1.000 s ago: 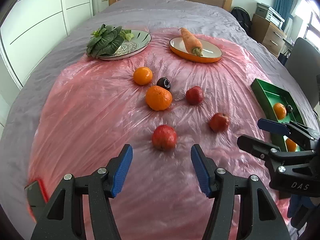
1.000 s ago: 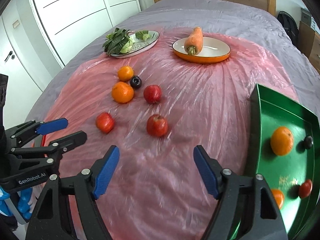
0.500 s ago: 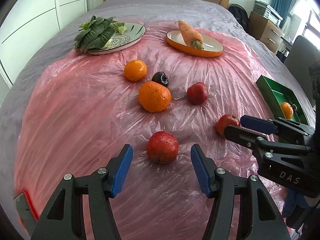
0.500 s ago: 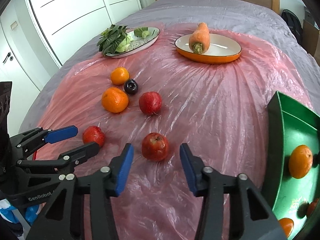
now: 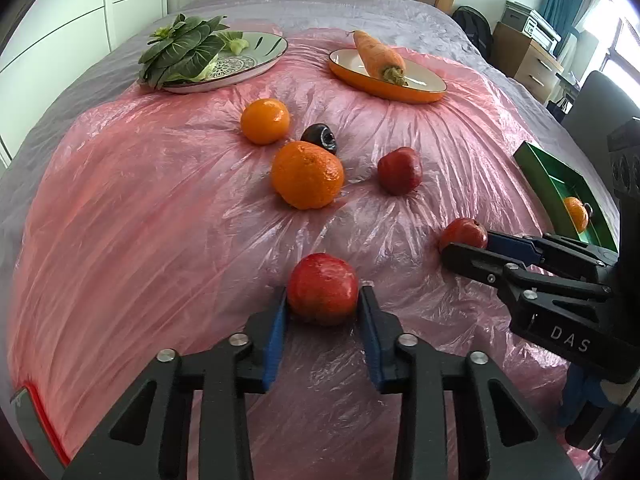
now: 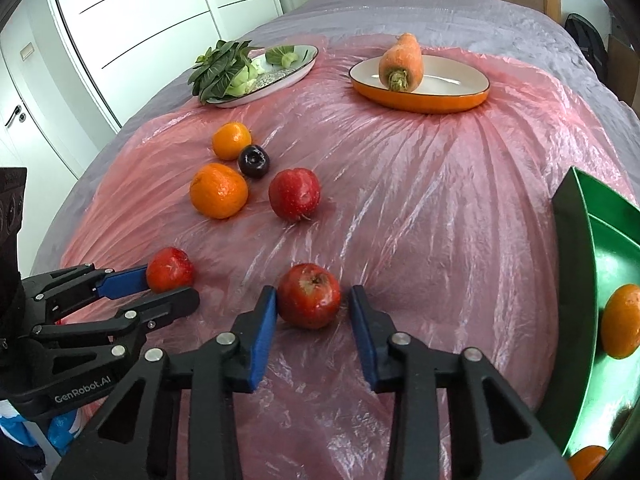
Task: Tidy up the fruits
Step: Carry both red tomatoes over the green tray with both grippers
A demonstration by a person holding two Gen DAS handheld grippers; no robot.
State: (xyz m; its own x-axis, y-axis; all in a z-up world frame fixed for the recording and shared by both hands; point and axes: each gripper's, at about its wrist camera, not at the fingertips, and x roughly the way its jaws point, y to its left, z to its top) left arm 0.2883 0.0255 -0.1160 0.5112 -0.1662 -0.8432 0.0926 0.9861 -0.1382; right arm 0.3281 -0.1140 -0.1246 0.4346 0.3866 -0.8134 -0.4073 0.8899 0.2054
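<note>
Loose fruit lies on pink plastic sheeting over a bed. My left gripper (image 5: 324, 295) is shut on a red apple (image 5: 322, 280), both blue pads pressed against its sides. The jaws of my right gripper (image 6: 314, 295) are closing around a second red apple (image 6: 308, 300); the left pad is at its skin, while a small gap shows at the right pad. Farther back lie a big orange (image 5: 307, 174), a small orange (image 5: 265, 121), a dark plum (image 5: 319, 138) and a third red apple (image 5: 400, 170). A green tray (image 6: 576, 248) at the right holds oranges.
At the back stand a patterned plate of leafy greens (image 5: 188, 54) and an orange dish (image 5: 386, 84) with a carrot. White wardrobe doors (image 6: 132, 20) run along the left. A wooden drawer unit (image 5: 528, 60) and a chair (image 5: 600, 100) stand off the bed's right side.
Both grippers came down and forward over their apples. The left jaws closed onto the red apple. The right jaws narrowed from wide open to nearly the apple's width.
</note>
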